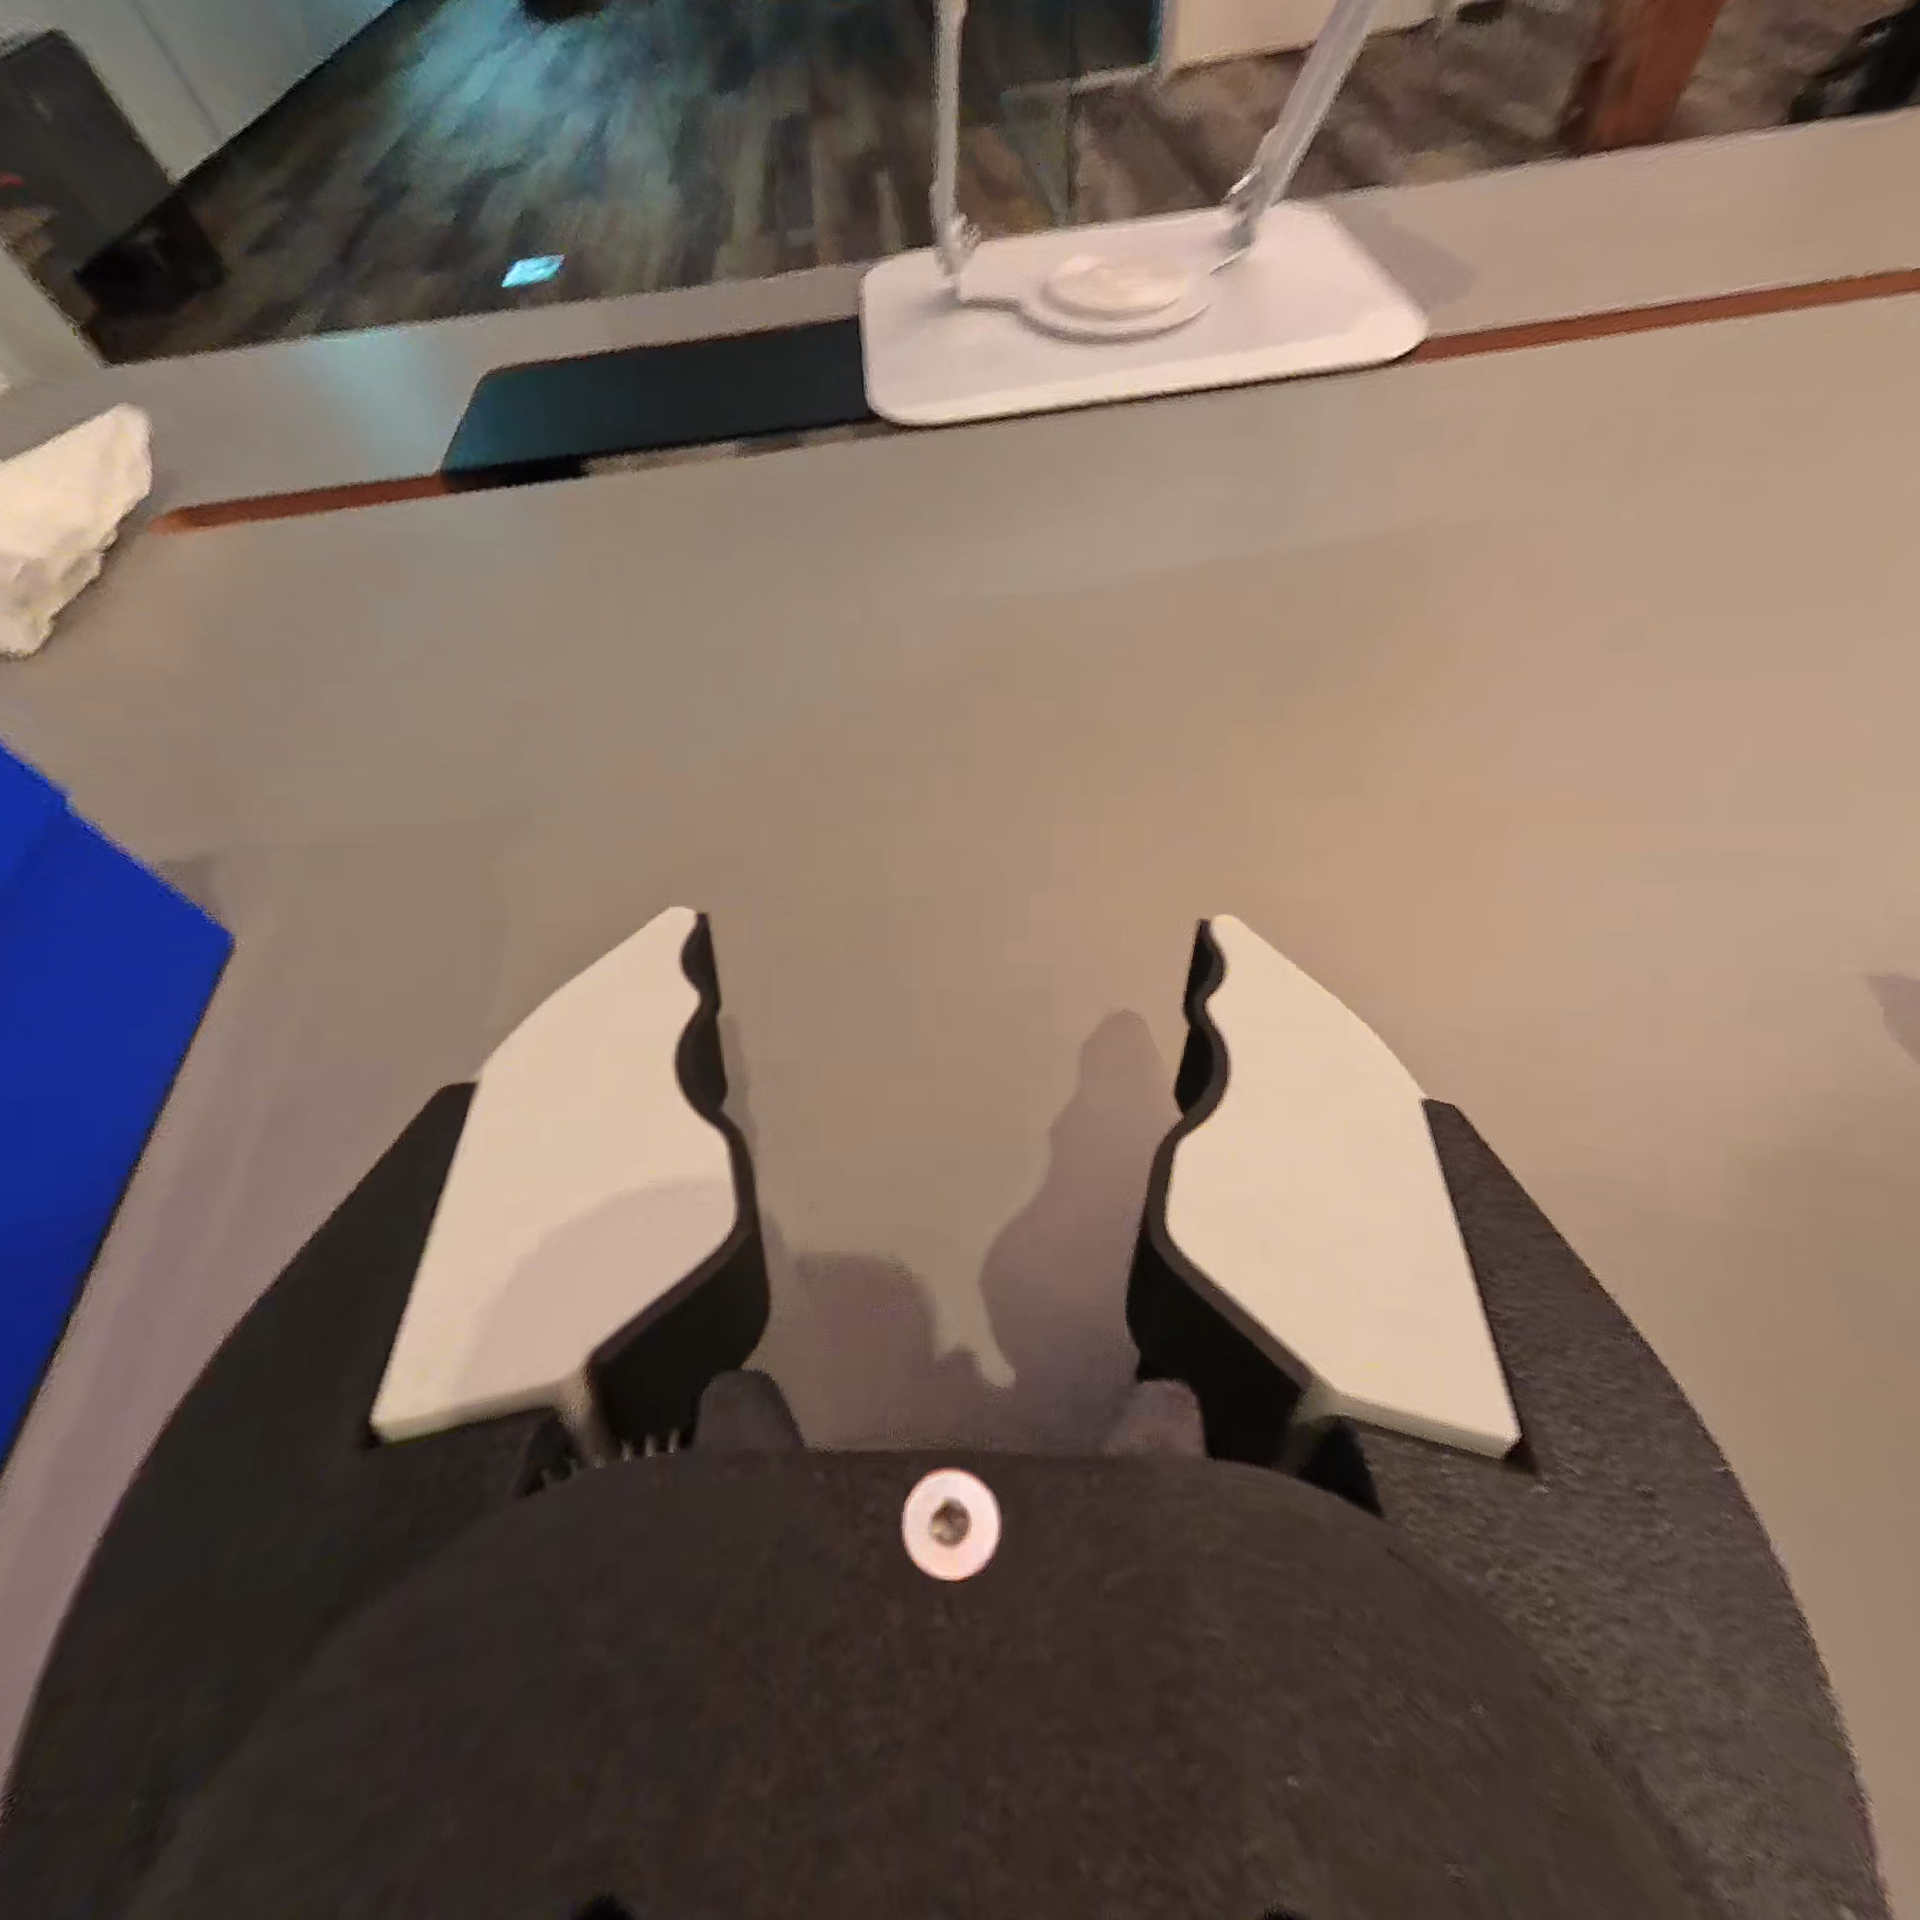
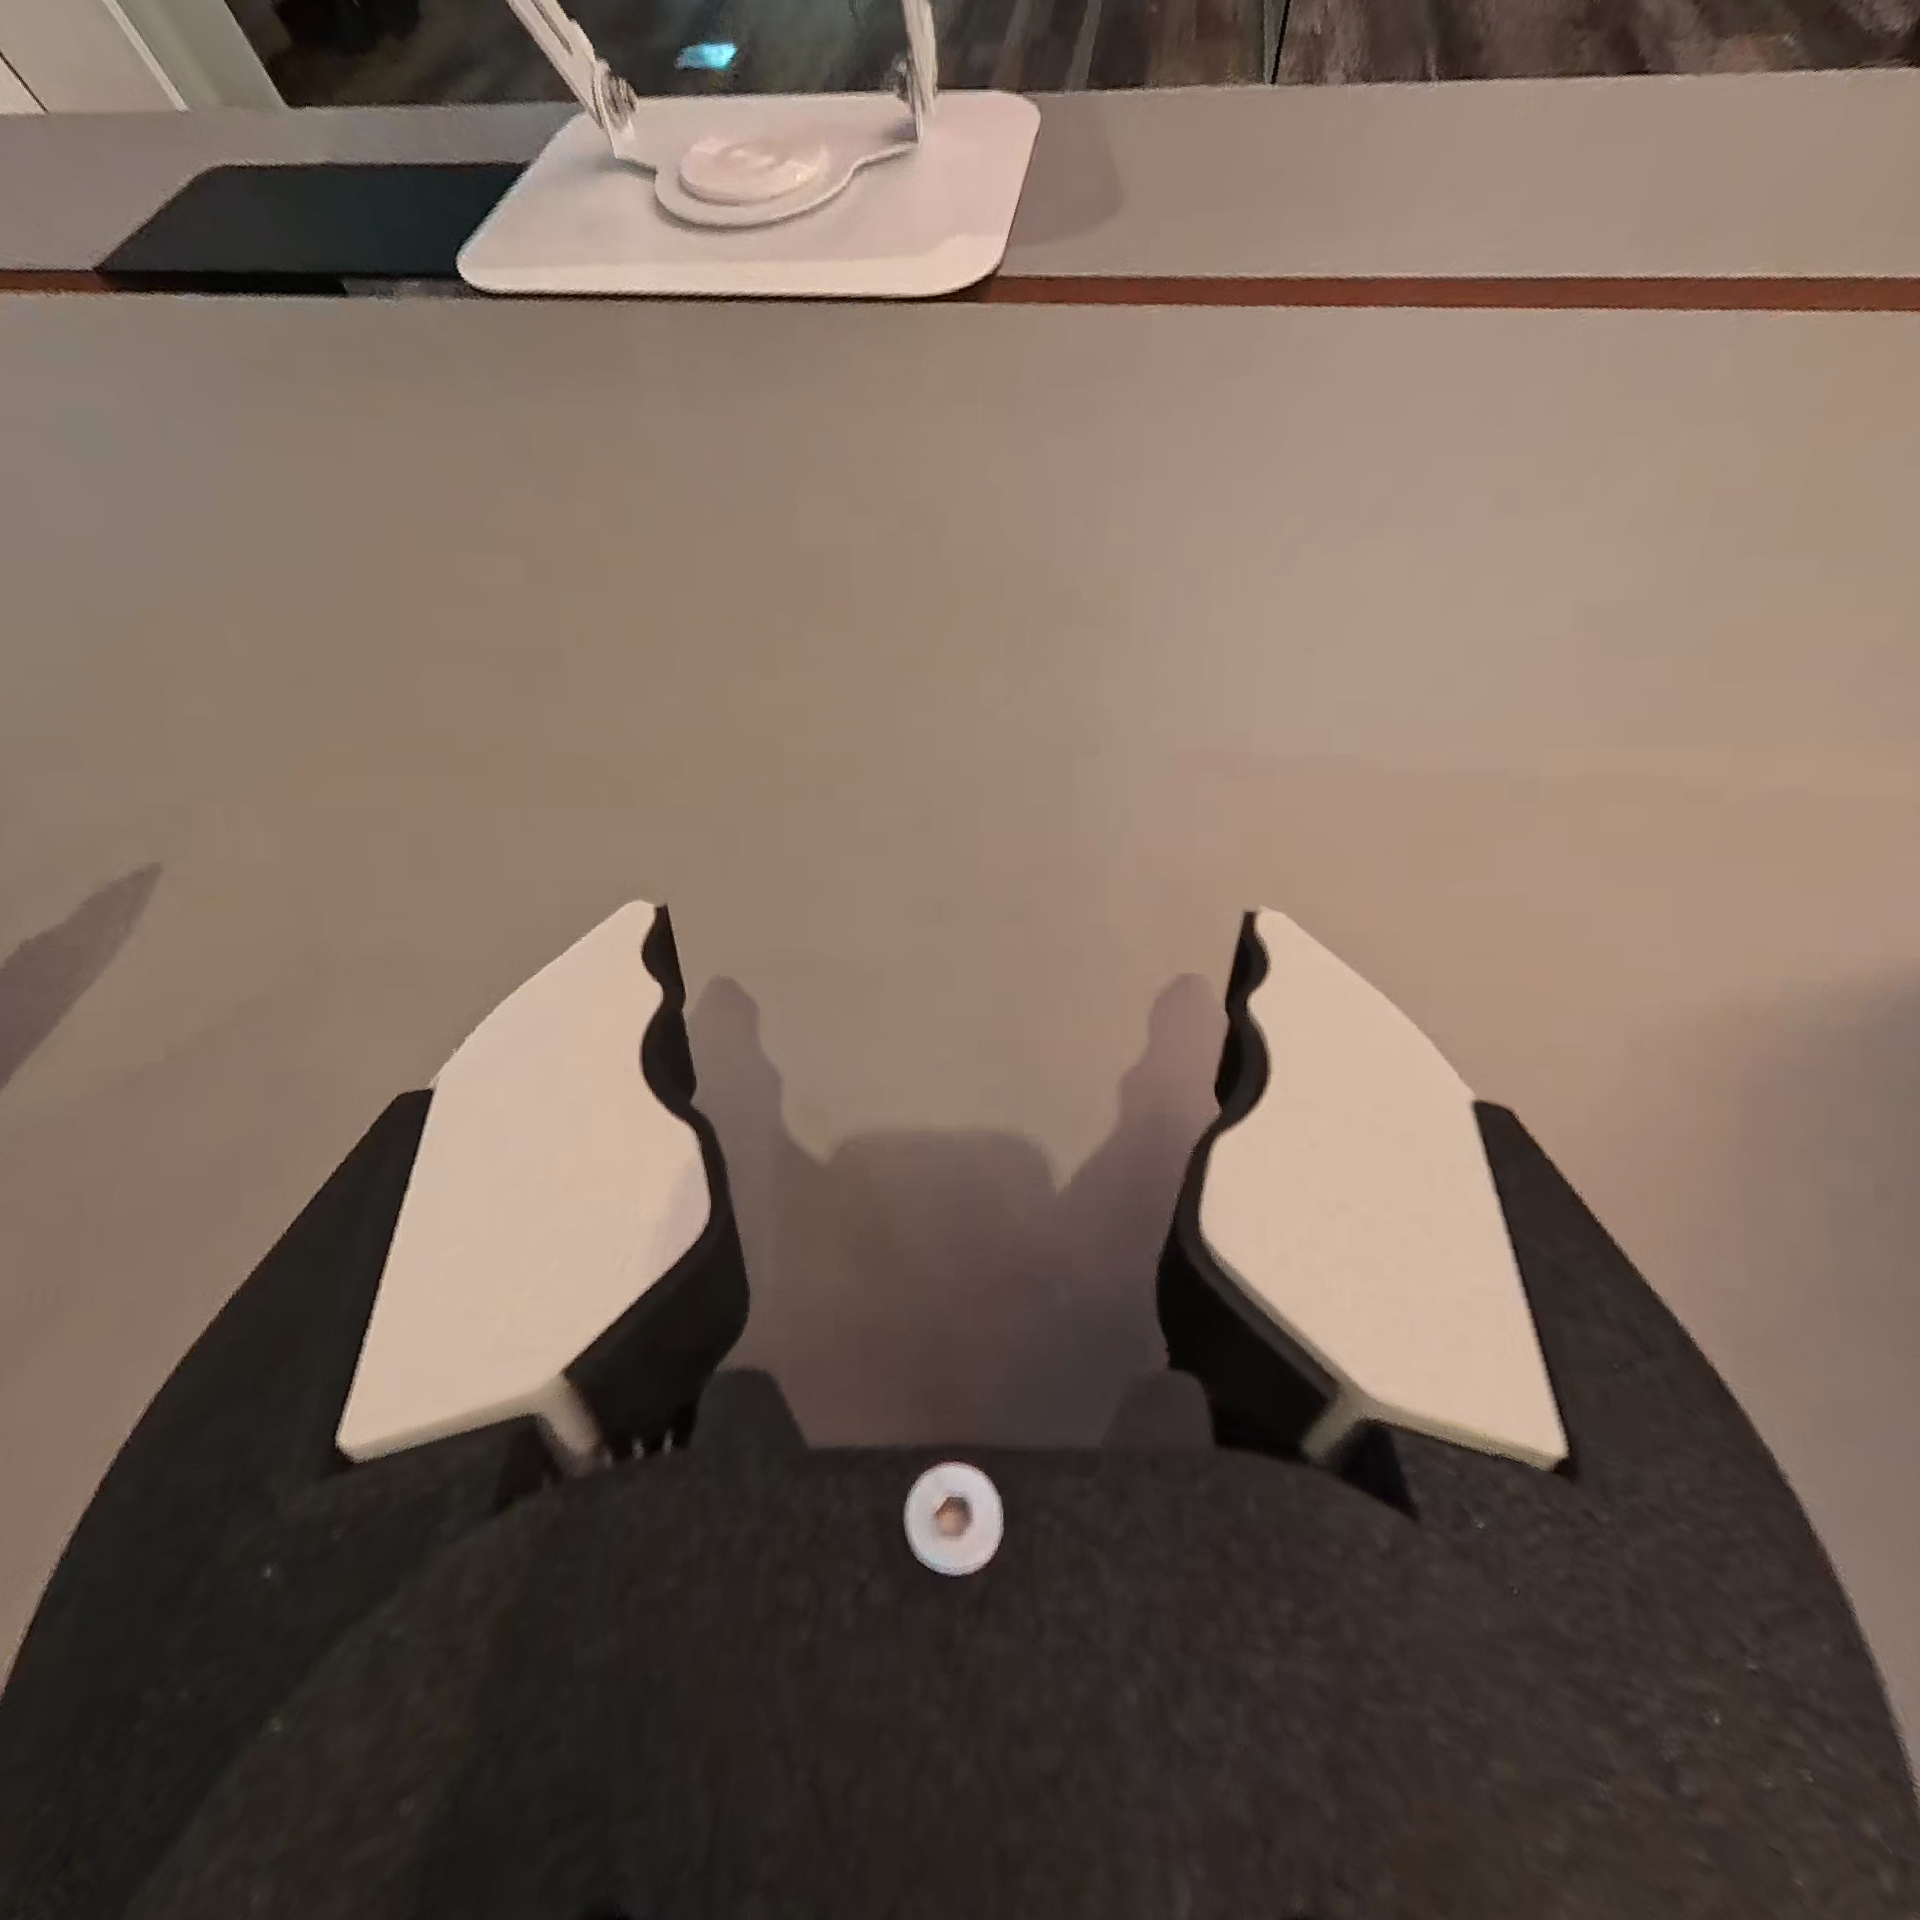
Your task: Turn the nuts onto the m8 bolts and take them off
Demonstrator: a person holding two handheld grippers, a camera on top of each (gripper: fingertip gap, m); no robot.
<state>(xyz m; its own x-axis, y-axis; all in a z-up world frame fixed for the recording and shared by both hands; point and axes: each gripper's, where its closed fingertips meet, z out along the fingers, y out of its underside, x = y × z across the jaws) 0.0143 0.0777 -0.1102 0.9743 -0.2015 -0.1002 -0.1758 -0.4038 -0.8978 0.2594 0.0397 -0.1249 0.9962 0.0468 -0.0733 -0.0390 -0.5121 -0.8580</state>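
No nut or bolt shows in either view. My left gripper (image 1: 951,925) is wide open over the bare grey table (image 1: 935,675), with nothing between its white fingers (image 1: 623,1039). My right gripper (image 2: 956,920) is also wide open over the same grey table (image 2: 935,571), with only its own shadow between the fingers (image 2: 582,1039).
A blue box (image 1: 73,997) stands at the left edge of the left wrist view. A crumpled white cloth (image 1: 62,520) lies far left. A white stand base (image 1: 1132,322) (image 2: 748,197) and a black slab (image 1: 665,400) (image 2: 301,229) sit at the table's far edge. To the black slab (image 1: 665,400): left tips about 30 cm, right tips about 45 cm. It turns up in the right wrist view (image 2: 301,225) as well.
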